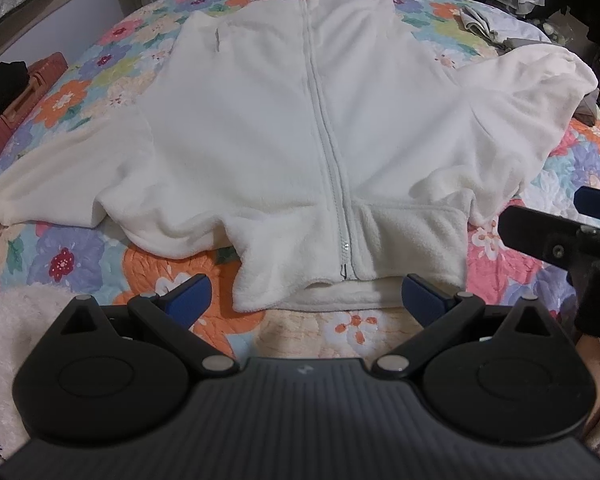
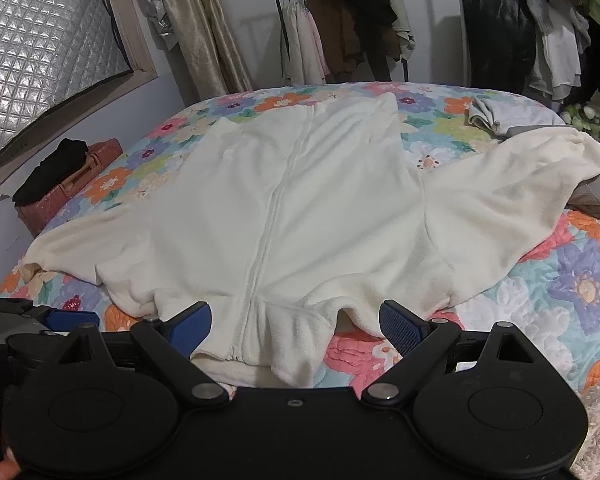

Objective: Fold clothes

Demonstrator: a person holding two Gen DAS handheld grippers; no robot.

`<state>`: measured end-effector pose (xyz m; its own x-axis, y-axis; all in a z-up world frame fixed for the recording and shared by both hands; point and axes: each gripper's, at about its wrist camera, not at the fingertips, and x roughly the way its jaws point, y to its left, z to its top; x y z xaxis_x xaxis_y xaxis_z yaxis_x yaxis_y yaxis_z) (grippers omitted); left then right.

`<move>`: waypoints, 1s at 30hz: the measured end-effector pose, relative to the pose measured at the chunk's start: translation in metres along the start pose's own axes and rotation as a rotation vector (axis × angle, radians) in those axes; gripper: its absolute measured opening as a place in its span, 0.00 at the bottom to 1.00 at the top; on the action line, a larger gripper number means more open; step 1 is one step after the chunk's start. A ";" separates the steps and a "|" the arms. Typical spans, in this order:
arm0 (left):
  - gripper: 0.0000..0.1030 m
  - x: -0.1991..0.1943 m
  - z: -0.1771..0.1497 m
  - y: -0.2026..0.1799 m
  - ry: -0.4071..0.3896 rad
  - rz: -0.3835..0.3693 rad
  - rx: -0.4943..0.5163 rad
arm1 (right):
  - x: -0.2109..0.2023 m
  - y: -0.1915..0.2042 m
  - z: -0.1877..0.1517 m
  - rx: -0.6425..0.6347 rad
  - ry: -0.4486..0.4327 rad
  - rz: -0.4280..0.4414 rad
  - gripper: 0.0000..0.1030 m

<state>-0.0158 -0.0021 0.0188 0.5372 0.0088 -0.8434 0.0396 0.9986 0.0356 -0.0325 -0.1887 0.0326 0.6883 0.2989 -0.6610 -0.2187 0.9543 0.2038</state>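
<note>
A white fleece zip jacket (image 1: 260,128) lies spread front-up on the floral quilt (image 1: 80,248), zipper closed, collar end nearest me, sleeves out to both sides. The same jacket (image 2: 300,208) fills the right wrist view, its right sleeve (image 2: 512,192) bunched up over other cloth. My left gripper (image 1: 306,296) hovers open just short of the collar edge, nothing between its blue pads. My right gripper (image 2: 296,324) is also open, its fingers straddling the collar and zipper end without closing on it. The right gripper's body shows at the left view's right edge (image 1: 560,240).
A reddish-brown case (image 2: 72,188) with dark cloth on it sits by the bed's left side. Crumpled grey clothes (image 2: 500,116) lie at the far right of the quilt. A clothes rack (image 2: 340,20) stands behind the bed. White fluffy fabric (image 1: 16,320) lies near left.
</note>
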 end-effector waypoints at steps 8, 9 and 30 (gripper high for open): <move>1.00 0.004 -0.001 -0.001 0.009 0.001 0.011 | 0.004 -0.001 0.000 -0.003 0.014 -0.002 0.91; 1.00 0.004 -0.001 -0.002 0.010 0.000 0.012 | 0.005 -0.001 -0.001 -0.003 0.015 -0.001 0.91; 1.00 0.012 0.000 0.003 0.030 -0.024 -0.008 | 0.015 -0.004 -0.002 0.009 0.052 -0.004 0.91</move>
<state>-0.0092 0.0011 0.0088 0.5109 -0.0133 -0.8595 0.0454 0.9989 0.0115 -0.0227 -0.1884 0.0203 0.6520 0.2944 -0.6987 -0.2095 0.9556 0.2071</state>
